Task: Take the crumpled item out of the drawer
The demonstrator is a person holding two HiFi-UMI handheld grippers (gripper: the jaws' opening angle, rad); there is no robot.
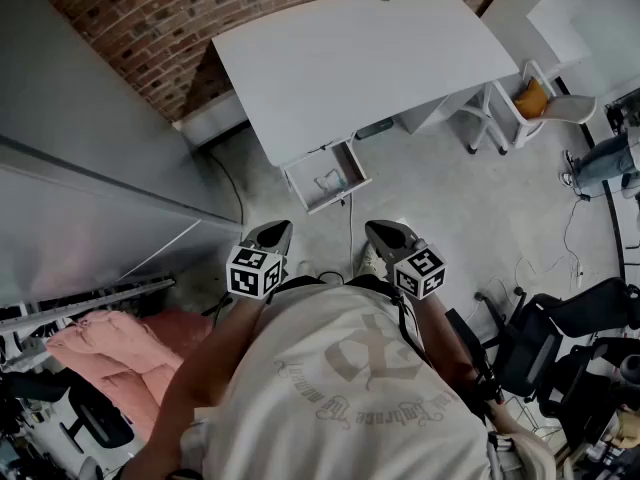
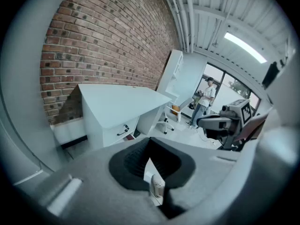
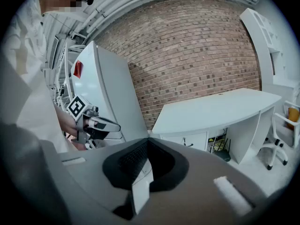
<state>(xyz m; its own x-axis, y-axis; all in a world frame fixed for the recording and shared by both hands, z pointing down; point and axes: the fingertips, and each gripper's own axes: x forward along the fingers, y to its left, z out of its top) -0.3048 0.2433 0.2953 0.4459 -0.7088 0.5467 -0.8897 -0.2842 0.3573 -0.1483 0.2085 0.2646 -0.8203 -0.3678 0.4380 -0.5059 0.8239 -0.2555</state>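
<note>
The white desk (image 1: 350, 63) stands ahead of me against the brick wall. Its drawer (image 1: 352, 164) is pulled out over the floor, and a small pale item (image 1: 328, 180) lies inside, too small to make out. Both grippers are held close to my body, well short of the drawer. My left gripper (image 1: 279, 228) is shut and empty, its jaws meeting at the tips (image 2: 149, 139). My right gripper (image 1: 373, 229) is also shut with nothing in it (image 3: 149, 138). The drawer front (image 2: 117, 134) shows its dark handle in the left gripper view, and the same drawer front (image 3: 187, 141) appears in the right gripper view.
A tall grey cabinet (image 1: 90, 168) stands at my left, with pink cloth (image 1: 110, 353) below it. A white chair with an orange cushion (image 1: 535, 98) sits right of the desk. Dark office chairs (image 1: 560, 338) and floor cables crowd the right. A person (image 2: 204, 104) stands far off.
</note>
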